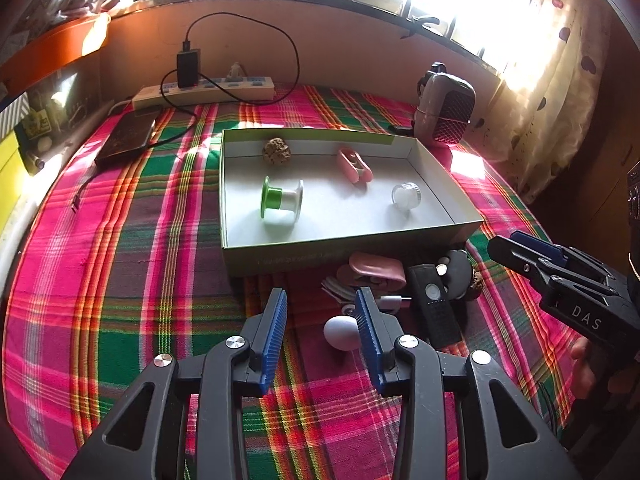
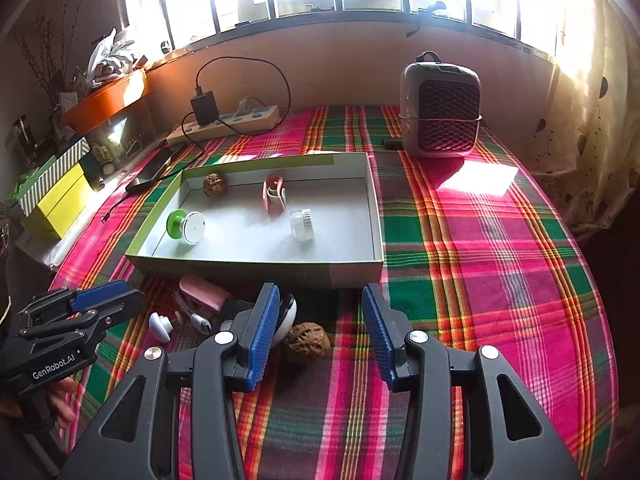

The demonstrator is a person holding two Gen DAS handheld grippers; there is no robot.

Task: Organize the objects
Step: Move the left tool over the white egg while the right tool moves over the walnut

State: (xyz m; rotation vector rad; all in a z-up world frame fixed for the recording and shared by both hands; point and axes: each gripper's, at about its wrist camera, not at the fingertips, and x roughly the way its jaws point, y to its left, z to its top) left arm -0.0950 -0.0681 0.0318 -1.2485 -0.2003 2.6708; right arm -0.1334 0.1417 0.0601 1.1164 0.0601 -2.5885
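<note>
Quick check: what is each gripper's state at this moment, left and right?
Left gripper: open, holding nothing; white egg beside its finger.
Right gripper: open, holding nothing; walnut lies between its fingers.

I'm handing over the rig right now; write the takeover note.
Left gripper: open, empty, beside the white egg.
Right gripper: open, empty, walnut lying between its fingers, untouched.
Done: box holds a walnut, green-white spool, pink clip, clear jar.
Left: the pile on the cloth in front of the box, including the pink case and black remote.
</note>
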